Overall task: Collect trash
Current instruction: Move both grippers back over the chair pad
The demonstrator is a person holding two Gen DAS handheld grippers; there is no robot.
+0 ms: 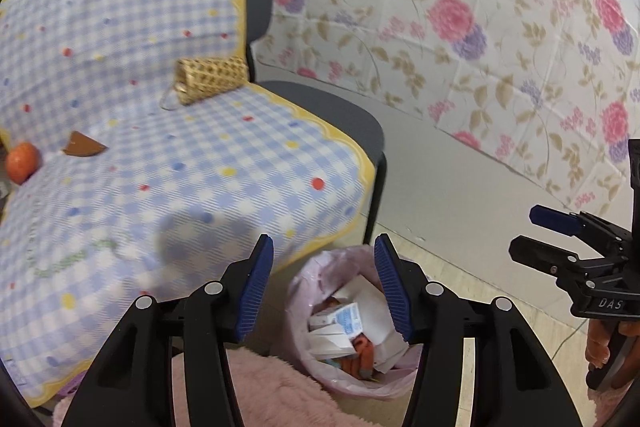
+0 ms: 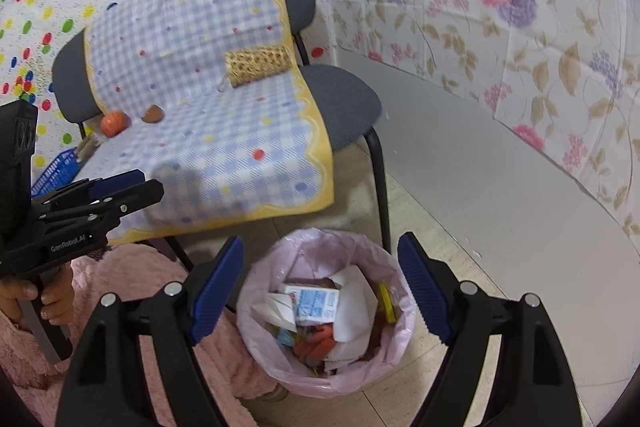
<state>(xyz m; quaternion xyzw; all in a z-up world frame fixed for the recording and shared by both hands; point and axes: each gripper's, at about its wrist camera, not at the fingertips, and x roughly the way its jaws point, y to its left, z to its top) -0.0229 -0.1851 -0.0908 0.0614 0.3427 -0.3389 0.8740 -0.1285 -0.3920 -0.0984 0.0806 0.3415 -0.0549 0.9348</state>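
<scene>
- The trash bin [image 2: 320,311], lined with a pink bag [image 2: 280,259], stands on the floor just in front of the chair's right front leg [image 2: 382,187]; it already holds paper scraps, a small blue-and-white carton [image 2: 316,303] and orange bits.
- Trash likely left to collect lies on the checked cloth [image 2: 224,131] over the chair seat, up and to the left of the bin: an orange fruit-like ball [image 2: 114,123] and, just beside it, a brown scrap [image 2: 153,114], both near the seat back.
- A woven straw cylinder [image 2: 256,67] rests further along the seat back, well apart from the bin; whether it counts as trash I cannot tell.
- The right gripper [image 2: 320,291] hangs directly above the bin, fingers spread wide with nothing between them.
- The left gripper [image 1: 324,287] hovers above the bin's left edge, its blue pads [image 1: 256,291] likewise apart and empty.
- A good next move, in my judgement: send the left gripper to the brown scrap, come down square to the cloth, and pinch only the scrap so the cloth is not dragged.
- Carry it over the bin's middle before letting go.
</scene>
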